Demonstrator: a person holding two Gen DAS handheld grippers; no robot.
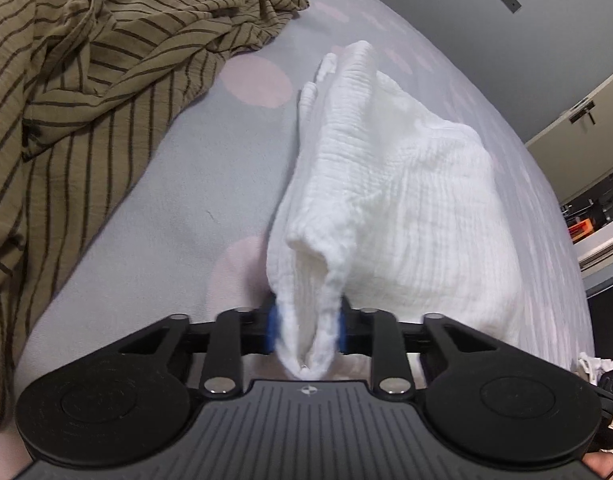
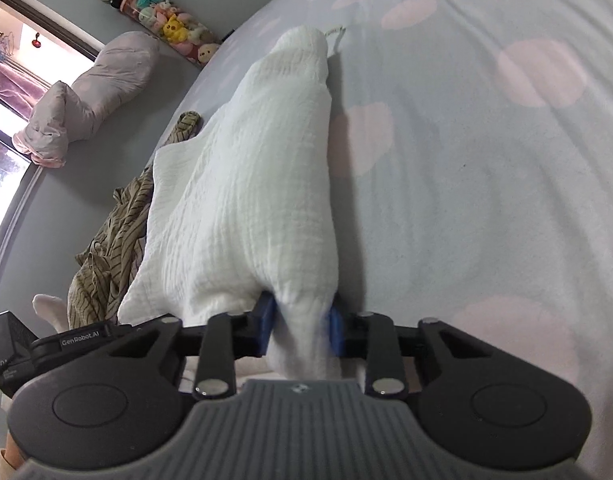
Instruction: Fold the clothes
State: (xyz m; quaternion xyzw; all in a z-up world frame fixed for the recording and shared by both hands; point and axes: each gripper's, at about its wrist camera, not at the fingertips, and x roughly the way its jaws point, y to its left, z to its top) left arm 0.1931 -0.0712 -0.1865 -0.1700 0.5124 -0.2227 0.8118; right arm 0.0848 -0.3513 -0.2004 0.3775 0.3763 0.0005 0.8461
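A white crinkled garment (image 1: 390, 184) is lifted off the bed and stretches away from my left gripper (image 1: 306, 330), which is shut on one bunched corner between its blue pads. In the right wrist view the same white garment (image 2: 258, 184) hangs forward from my right gripper (image 2: 302, 330), shut on another bunched end. Its far tip with a drawstring (image 2: 334, 34) touches the bedsheet. The left gripper's body shows at the lower left of the right wrist view.
An olive striped garment (image 1: 78, 92) lies crumpled on the bed at the left, also seen beyond the white garment as a striped heap (image 2: 110, 248). The grey sheet with pink dots (image 2: 486, 168) spreads to the right. A pillow (image 2: 86, 96) and plush toys (image 2: 166, 20) sit by the wall.
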